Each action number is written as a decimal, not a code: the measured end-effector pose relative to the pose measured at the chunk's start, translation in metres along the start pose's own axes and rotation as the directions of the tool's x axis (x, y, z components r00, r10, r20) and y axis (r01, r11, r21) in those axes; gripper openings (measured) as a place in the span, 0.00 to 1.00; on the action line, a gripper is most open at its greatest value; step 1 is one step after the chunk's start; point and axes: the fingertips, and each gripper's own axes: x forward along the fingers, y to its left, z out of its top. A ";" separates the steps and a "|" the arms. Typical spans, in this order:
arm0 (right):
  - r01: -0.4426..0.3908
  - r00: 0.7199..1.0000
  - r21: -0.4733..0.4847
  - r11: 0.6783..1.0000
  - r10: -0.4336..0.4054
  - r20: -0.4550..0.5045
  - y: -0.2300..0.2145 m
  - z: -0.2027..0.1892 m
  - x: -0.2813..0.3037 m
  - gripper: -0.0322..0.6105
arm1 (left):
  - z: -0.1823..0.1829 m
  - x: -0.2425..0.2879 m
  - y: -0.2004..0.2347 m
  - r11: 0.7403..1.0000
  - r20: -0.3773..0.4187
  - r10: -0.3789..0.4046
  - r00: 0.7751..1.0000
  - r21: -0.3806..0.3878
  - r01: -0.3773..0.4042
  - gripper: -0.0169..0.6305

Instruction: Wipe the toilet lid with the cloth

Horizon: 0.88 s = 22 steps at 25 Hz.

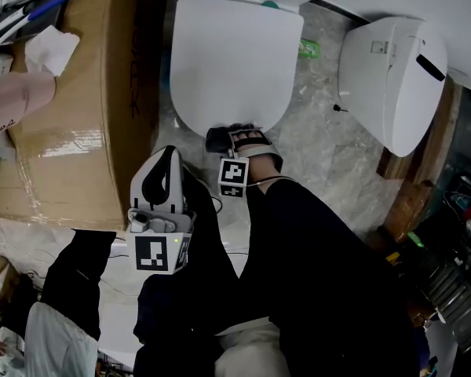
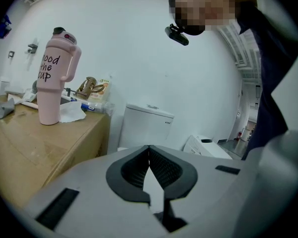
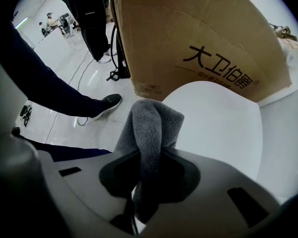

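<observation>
The white toilet lid (image 1: 231,61) lies closed ahead of me, and it also shows in the right gripper view (image 3: 218,128). My right gripper (image 1: 234,140) sits at the lid's near edge, shut on a dark grey cloth (image 1: 220,138). In the right gripper view the folded cloth (image 3: 151,128) sticks up out of the right gripper (image 3: 149,155), just short of the lid's rim. My left gripper (image 1: 167,155) hangs lower left of the lid, off it. In its own view the left gripper (image 2: 149,152) is shut, with nothing in it.
A big cardboard box (image 1: 71,93) stands left of the toilet, with a pink tumbler (image 2: 54,78) and tissues on top. The toilet tank (image 2: 146,125) is behind the lid. A second white toilet (image 1: 392,77) lies at right on the grey floor. A person's shoe (image 3: 107,103) is nearby.
</observation>
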 end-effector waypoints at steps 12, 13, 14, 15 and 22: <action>0.166 0.983 0.143 0.976 -0.175 0.053 -0.171 -0.008 -0.037 0.16 | 0.005 0.006 0.021 1.000 -0.001 0.020 1.000 -0.011 -0.020 0.05; 0.194 0.978 0.146 0.970 -0.203 0.051 -0.191 -0.011 -0.039 0.16 | 0.006 0.007 0.024 0.999 -0.005 0.029 1.000 -0.015 -0.029 0.05; 0.219 0.972 0.144 0.965 -0.228 0.047 -0.210 -0.013 -0.041 0.16 | 0.007 0.007 0.027 0.999 -0.007 0.037 0.999 -0.017 -0.037 0.05; 0.242 0.967 0.140 0.960 -0.250 0.043 -0.228 -0.015 -0.043 0.16 | 0.009 0.007 0.031 0.999 -0.009 0.045 0.999 -0.014 -0.045 0.05; 0.334 0.941 0.046 0.941 -0.336 0.047 -0.326 -0.005 -0.040 0.16 | 0.016 0.007 0.051 0.991 -0.019 0.133 0.991 -0.009 -0.134 0.05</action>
